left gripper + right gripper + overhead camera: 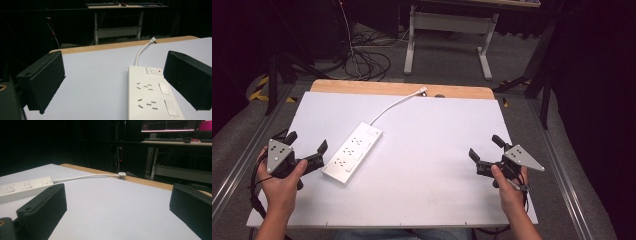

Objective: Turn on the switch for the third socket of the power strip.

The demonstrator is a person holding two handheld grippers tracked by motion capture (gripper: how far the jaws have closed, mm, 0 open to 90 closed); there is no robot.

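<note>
Left tongs (307, 142) spread wide, nothing between the jaws, held low at the near left of the bench (427, 185); my hand (279, 182) grips the body under its grey three-cornered plate. Right tongs (484, 150) likewise wide and empty, near the right edge, well apart from anything. Jaws on both are blunt black blocks, matte, with a faintly ribbed inner face as far as I can make out. Just beside the left tongs, not touching, lies the power strip (353, 151): long white slab, smooth hard plastic, rounded corners, lying flat and slanted, near end toward me. In the left gripper view its top face (150, 95) shows slotted sockets in groups, pale rectangular rocker switches alongside, and at the far end a square button with a small red dot. A white round cord (394, 106) curves away from that far end to a small white plug (423, 91) resting at the wooden strip along the back of the bench. Bench top is a flat matte pale sheet, bare apart from the strip. Progress, as I judge it: nothing gripped, strip and cord lie undisturbed, so the work is at its very start. All is left: close in with the left tongs on the strip, and likely the right on cord or plug.
</note>
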